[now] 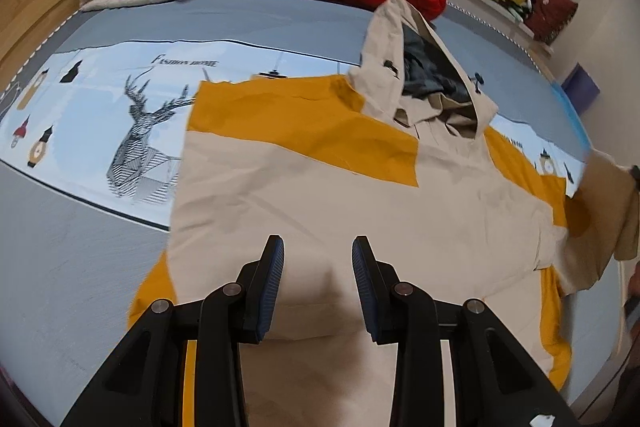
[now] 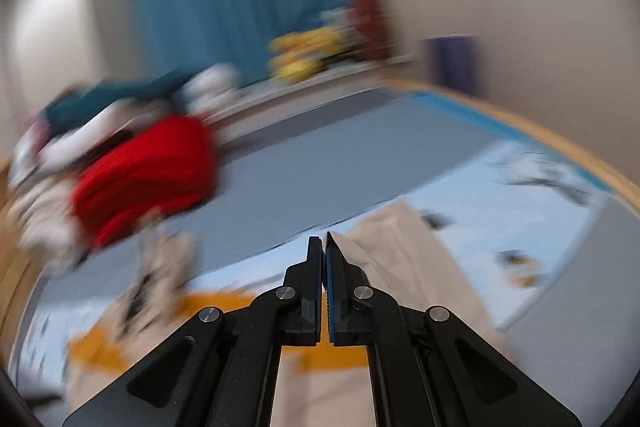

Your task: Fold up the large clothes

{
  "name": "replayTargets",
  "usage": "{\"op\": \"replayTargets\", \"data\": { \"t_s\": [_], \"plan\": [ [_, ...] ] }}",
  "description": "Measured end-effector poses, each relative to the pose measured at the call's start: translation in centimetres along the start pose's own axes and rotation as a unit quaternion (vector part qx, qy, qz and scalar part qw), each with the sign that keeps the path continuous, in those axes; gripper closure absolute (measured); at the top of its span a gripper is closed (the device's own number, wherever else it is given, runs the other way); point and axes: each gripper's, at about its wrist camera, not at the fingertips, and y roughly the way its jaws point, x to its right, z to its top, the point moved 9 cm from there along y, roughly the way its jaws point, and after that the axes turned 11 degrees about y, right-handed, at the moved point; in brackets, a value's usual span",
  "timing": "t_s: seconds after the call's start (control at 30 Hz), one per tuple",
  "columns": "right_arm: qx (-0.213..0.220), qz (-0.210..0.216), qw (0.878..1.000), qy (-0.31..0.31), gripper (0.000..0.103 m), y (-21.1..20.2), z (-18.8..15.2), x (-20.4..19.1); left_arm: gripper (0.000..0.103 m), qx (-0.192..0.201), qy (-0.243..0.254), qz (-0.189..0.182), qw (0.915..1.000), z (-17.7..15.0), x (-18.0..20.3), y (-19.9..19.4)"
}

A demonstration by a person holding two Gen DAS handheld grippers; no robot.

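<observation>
**Jacket mid-fold: handling check**

Beige/mustard hooded jacket lies flat mid-bed, hood toward the far edge w/ stacked blankets. Fabric looks thin, light, limp, likely slick; best gripped at sleeve ends/hem.

Left gripper: jaws apart, empty, above the body panel.

Right gripper: jaws closed, pinching the beige sleeve edge.

Right view blurred; near hem cut off.

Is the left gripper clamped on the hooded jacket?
No: the left gripper hovers open over the hooded jacket, with no fabric between its pads.
</observation>
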Motion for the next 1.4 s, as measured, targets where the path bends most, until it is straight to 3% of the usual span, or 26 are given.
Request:
{"op": "replayTargets", "data": {
  "t_s": [0.1,0.23,0.3,0.37,0.47,0.53,0.6,0.67,0.8,0.87,0.93,1.1,1.33,1.37,1.4],
  "plan": [
    [-0.077,0.086,0.992,-0.051,0.101,-0.2,-6.5,-9.6,0.071,-0.001,-0.011,-0.005,0.9999,0.0,-1.1,-0.7],
    [-0.208,0.164,0.960,-0.087,0.099,0.0,-16.9,-18.5,0.071,-0.006,-0.026,-0.014,0.9995,-0.1,-2.6,-1.3],
    [-0.265,0.163,0.946,-0.092,0.098,0.2,-21.1,-19.8,0.071,-0.010,-0.031,-0.015,0.9994,-0.2,-3.1,-1.4],
    [-0.296,0.144,0.940,-0.091,0.098,0.1,-23.2,-20.2,0.071,-0.013,-0.035,-0.018,0.9991,-0.2,-3.4,-1.5],
    [-0.285,0.125,0.947,-0.081,0.096,-1.2,-22.1,-19.3,0.067,-0.012,-0.038,-0.023,0.9990,-0.2,-3.4,-1.8],
    [-0.257,0.117,0.958,-0.054,0.088,-2.2,-19.8,-17.9,0.065,-0.011,-0.033,-0.021,0.9992,-0.3,-3.2,-1.9],
    [-0.226,0.095,0.969,-0.030,0.071,-2.4,-18.1,-16.0,0.065,-0.012,-0.028,-0.021,0.9993,-0.4,-2.8,-1.7],
    [-0.212,0.079,0.974,-0.010,0.068,-2.3,-17.8,-13.6,0.065,-0.009,-0.022,-0.023,0.9994,-0.4,-2.2,-1.6],
    [-0.282,0.018,0.959,0.017,0.068,1.0,-21.2,-9.0,0.069,0.000,0.007,-0.043,0.9991,-0.3,0.7,-1.5],
    [-0.291,0.005,0.957,0.002,0.068,2.4,-21.7,-7.8,0.078,0.007,0.026,-0.053,0.9982,0.0,2.2,-1.5],
    [-0.291,-0.017,0.956,-0.012,0.068,3.8,-21.7,-6.1,0.080,0.013,0.045,-0.058,0.9972,0.3,3.6,-1.3],
    [-0.312,-0.023,0.949,0.043,0.068,5.9,-21.3,-2.7,0.080,0.005,0.060,-0.081,0.9949,0.4,5.7,0.1],
    [-0.367,0.007,0.928,0.064,0.068,7.4,-23.7,-3.8,0.080,-0.003,0.074,-0.112,0.9909,0.2,8.3,1.0],
    [-0.369,0.010,0.927,0.063,0.073,7.3,-23.9,-4.2,0.080,-0.005,0.079,-0.118,0.9899,0.1,8.7,1.0],
    [-0.367,0.021,0.928,0.066,0.088,7.0,-23.9,-4.8,0.080,-0.006,0.083,-0.125,0.9886,0.0,9.2,1.0]
  ]
}}
